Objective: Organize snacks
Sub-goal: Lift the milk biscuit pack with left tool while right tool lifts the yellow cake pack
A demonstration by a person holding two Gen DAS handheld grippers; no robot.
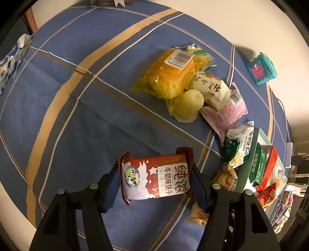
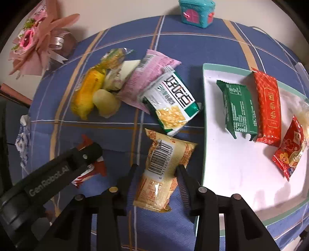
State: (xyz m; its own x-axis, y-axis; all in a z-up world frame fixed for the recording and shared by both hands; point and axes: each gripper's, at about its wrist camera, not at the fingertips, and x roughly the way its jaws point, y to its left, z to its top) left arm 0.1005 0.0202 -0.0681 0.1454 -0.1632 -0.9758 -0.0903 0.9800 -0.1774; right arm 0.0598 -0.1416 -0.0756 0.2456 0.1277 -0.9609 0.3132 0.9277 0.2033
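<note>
The red-and-white biscuit packet [image 1: 155, 176] is clamped crosswise between the pads of the left gripper [image 1: 154, 185], its crimped ends sticking out past both fingers, just above the blue checked tablecloth [image 1: 77, 115]. In the right wrist view, the tan packet [image 2: 164, 170] is seen lying on the cloth between the fingers of the right gripper [image 2: 157, 173]; the jaws stand slightly parted on either side of it, and a firm grip cannot be made out. The left gripper is seen just to the left of it, near and low.

Immediately right of the tan packet, the white tray [image 2: 231, 164] with a green rim is set, holding a green packet [image 2: 239, 110], a long red packet [image 2: 267, 108] and a smaller red packet [image 2: 289, 150]; its near half is bare. Just beyond the tan packet, a green-and-white cracker packet [image 2: 171, 104] is laid, touching a pink packet [image 2: 146, 81]. Farther left a heap is formed by a yellow cake packet [image 2: 87, 92], a pale jelly cup [image 2: 105, 103] and other wrappers.

Open cloth is left between the grippers and the heap. At the far edge a teal toy house [image 2: 197, 13] is placed, and at the far left a pink bouquet [image 2: 38, 36].
</note>
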